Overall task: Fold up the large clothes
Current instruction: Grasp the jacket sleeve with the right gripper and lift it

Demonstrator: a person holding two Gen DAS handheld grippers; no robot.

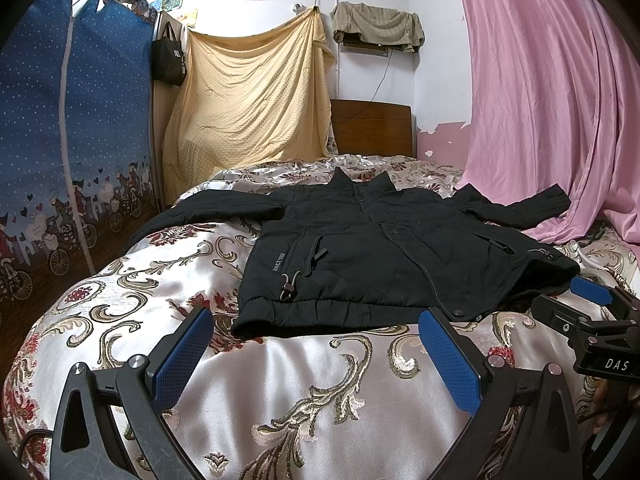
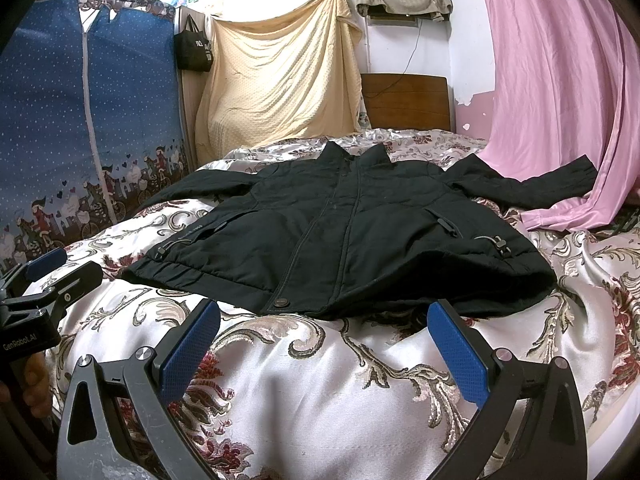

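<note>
A black zip-up jacket (image 1: 372, 248) lies front-up and spread on the patterned satin bed cover (image 1: 280, 368), collar toward the headboard, both sleeves stretched out sideways. My left gripper (image 1: 316, 324) hovers open just short of the jacket's hem, nothing between its blue pads. In the right wrist view the same jacket (image 2: 344, 236) fills the middle, and my right gripper (image 2: 324, 316) stands open at the hem's near edge, its right pad by the hem's right corner. Each gripper shows in the other's view: the right one (image 1: 592, 304) at the jacket's right corner, the left one (image 2: 52, 272) at far left.
A blue fabric wardrobe (image 1: 68, 140) stands left of the bed. A pink curtain (image 1: 560, 100) hangs at the right, its hem resting on the bed by the jacket's right sleeve. A wooden headboard (image 1: 372, 128) and a draped yellow sheet (image 1: 248, 104) are behind.
</note>
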